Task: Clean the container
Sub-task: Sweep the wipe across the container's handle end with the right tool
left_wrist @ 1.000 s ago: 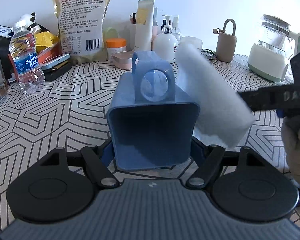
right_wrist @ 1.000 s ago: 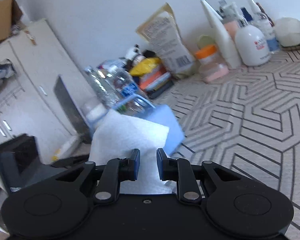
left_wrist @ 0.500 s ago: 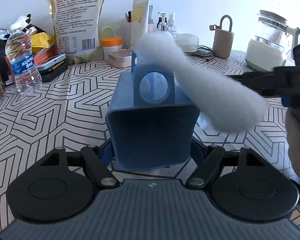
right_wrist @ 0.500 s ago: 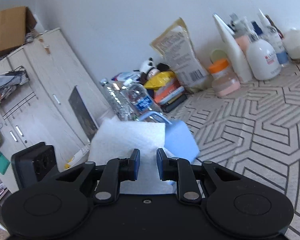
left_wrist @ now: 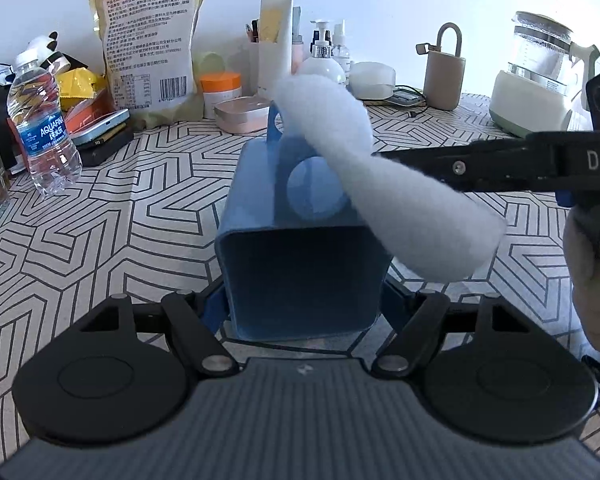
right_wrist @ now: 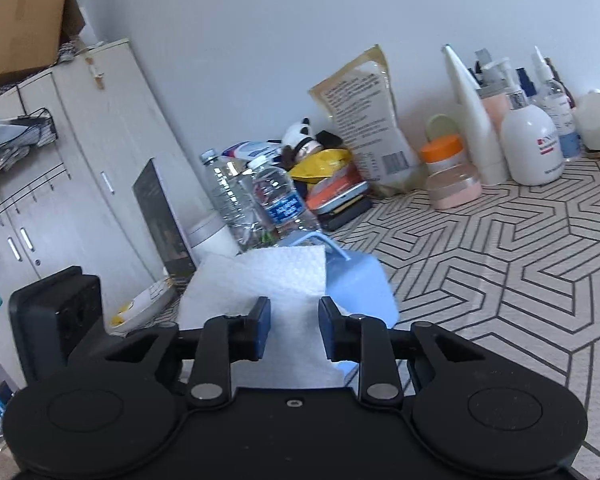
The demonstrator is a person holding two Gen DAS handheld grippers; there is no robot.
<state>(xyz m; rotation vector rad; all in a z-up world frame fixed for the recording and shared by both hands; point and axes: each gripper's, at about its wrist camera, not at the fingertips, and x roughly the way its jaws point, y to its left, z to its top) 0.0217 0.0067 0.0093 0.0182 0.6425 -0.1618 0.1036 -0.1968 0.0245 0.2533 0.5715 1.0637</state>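
A blue plastic container (left_wrist: pixel 300 264) with a handle lies on its side between the fingers of my left gripper (left_wrist: pixel 302 312), which is shut on it; its base faces the camera. My right gripper (right_wrist: pixel 292 328) is shut on a white paper towel (right_wrist: pixel 276 296). In the left wrist view the towel (left_wrist: pixel 380 184) lies across the container's upper side and handle, with the right gripper's fingers (left_wrist: pixel 480 172) reaching in from the right. In the right wrist view the container (right_wrist: pixel 360 284) shows just beyond the towel.
The patterned tablecloth (left_wrist: pixel 120 200) holds a water bottle (left_wrist: pixel 44 128), a snack bag (left_wrist: pixel 148 48), an orange-lidded jar (left_wrist: pixel 220 88), lotion bottles (left_wrist: pixel 324 64), a beige holder (left_wrist: pixel 444 76) and a kettle (left_wrist: pixel 540 76) along the back. A white cabinet (right_wrist: pixel 80 180) stands to the left.
The right gripper has swept the towel leftward and up over the container's top and handle. The left gripper and container have tilted slightly but stay gripped.
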